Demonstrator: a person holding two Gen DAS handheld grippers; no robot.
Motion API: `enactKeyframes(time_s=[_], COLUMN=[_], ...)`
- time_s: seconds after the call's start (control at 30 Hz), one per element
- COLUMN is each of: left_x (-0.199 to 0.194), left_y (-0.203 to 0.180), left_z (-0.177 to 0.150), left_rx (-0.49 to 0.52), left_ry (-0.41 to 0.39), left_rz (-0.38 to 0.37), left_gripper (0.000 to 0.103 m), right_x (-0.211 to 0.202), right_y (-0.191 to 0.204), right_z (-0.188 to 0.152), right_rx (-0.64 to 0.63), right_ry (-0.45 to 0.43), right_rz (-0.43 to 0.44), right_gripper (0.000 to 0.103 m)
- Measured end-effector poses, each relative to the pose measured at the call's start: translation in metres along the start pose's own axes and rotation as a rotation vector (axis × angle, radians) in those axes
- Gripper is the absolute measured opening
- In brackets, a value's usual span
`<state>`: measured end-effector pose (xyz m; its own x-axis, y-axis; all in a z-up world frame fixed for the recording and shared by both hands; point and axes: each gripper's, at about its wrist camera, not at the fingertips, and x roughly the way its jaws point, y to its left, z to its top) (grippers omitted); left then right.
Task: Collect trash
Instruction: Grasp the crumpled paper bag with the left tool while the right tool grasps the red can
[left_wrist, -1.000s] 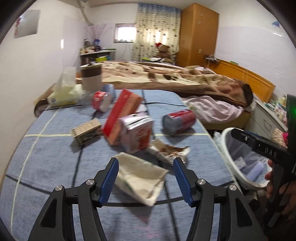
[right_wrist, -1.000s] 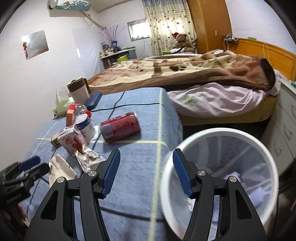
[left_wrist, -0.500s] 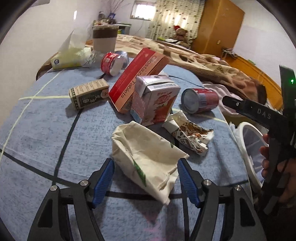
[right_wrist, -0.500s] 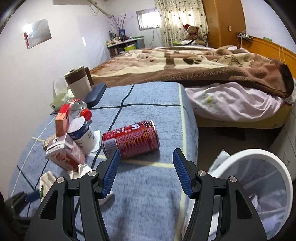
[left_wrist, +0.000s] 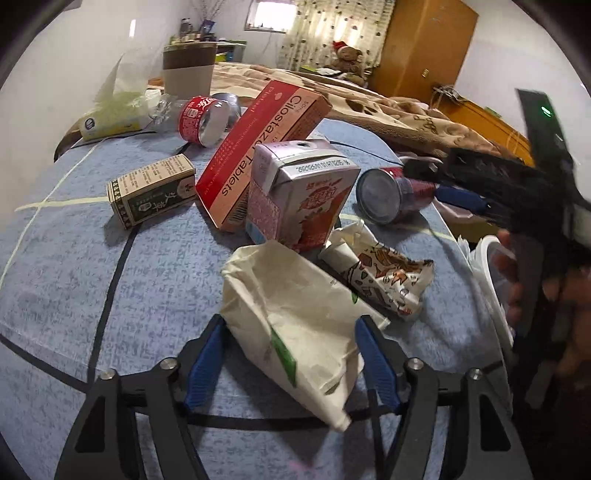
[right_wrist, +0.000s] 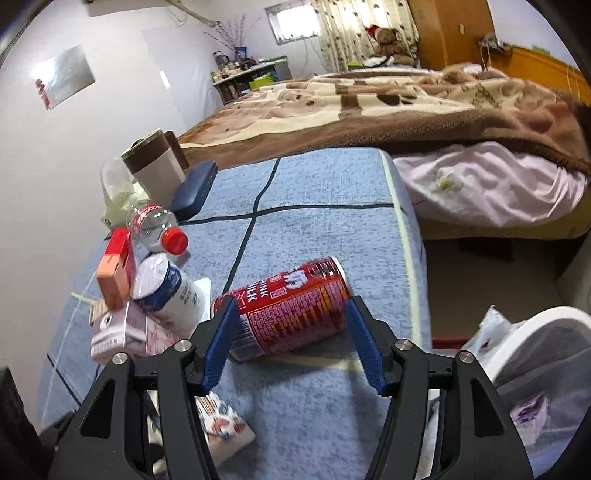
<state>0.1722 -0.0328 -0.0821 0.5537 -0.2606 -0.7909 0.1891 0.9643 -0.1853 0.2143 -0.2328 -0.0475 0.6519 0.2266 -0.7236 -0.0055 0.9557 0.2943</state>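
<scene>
A crumpled white paper bag (left_wrist: 295, 325) lies on the blue table cover, between the open fingers of my left gripper (left_wrist: 291, 354). Behind it are a snack wrapper (left_wrist: 384, 277), a pink drink carton (left_wrist: 299, 195), a red tablet box (left_wrist: 258, 147) and a small green box (left_wrist: 151, 192). A red can (right_wrist: 288, 306) lies on its side between the open fingers of my right gripper (right_wrist: 291, 339); it also shows in the left wrist view (left_wrist: 388, 192). The white bin (right_wrist: 546, 376) stands on the floor at the right.
A white yoghurt bottle (right_wrist: 166, 291), a clear plastic bottle (right_wrist: 155, 225), a brown-and-white cup (right_wrist: 155, 166), a dark case (right_wrist: 195, 188) and a tissue pack (left_wrist: 110, 114) are at the table's far side. A bed with a brown blanket (right_wrist: 406, 103) lies beyond.
Both grippers have moved forward and down. The left now straddles the paper bag; the right swung left from over the bin and now straddles the red can.
</scene>
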Motion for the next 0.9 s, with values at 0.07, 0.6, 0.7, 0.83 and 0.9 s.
enactKeyframes(time_s=[0.07, 0.6, 0.7, 0.83, 0.9], left_x=[-0.002, -0.002, -0.004, -0.003, -0.003], left_y=[0.002, 0.019, 0.023, 0.021, 0.019], left_z=[-0.001, 0.010, 0.010, 0.011, 0.011], left_rx=[0.016, -0.067, -0.115, -0.128, -0.126], left_ry=[0.005, 0.014, 0.022, 0.018, 0.011], left_rz=[0.004, -0.063, -0.090, -0.085, -0.078], left_gripper=[0.060, 0.055, 0.055, 0.055, 0.054], right_x=[0.005, 0.037, 0.034, 0.028, 0.023], right_y=[0.001, 0.023, 0.028, 0.035, 0.033], right_z=[0.002, 0.013, 0.007, -0.002, -0.007], right_rx=[0.029, 0.000, -0.054, -0.151, -0.171], right_ry=[0.006, 0.088, 0.093, 0.093, 0.096], right_rz=[0.005, -0.069, -0.071, -0.102, -0.091], right_gripper=[0.073, 0.073, 0.073, 0.073, 0.066])
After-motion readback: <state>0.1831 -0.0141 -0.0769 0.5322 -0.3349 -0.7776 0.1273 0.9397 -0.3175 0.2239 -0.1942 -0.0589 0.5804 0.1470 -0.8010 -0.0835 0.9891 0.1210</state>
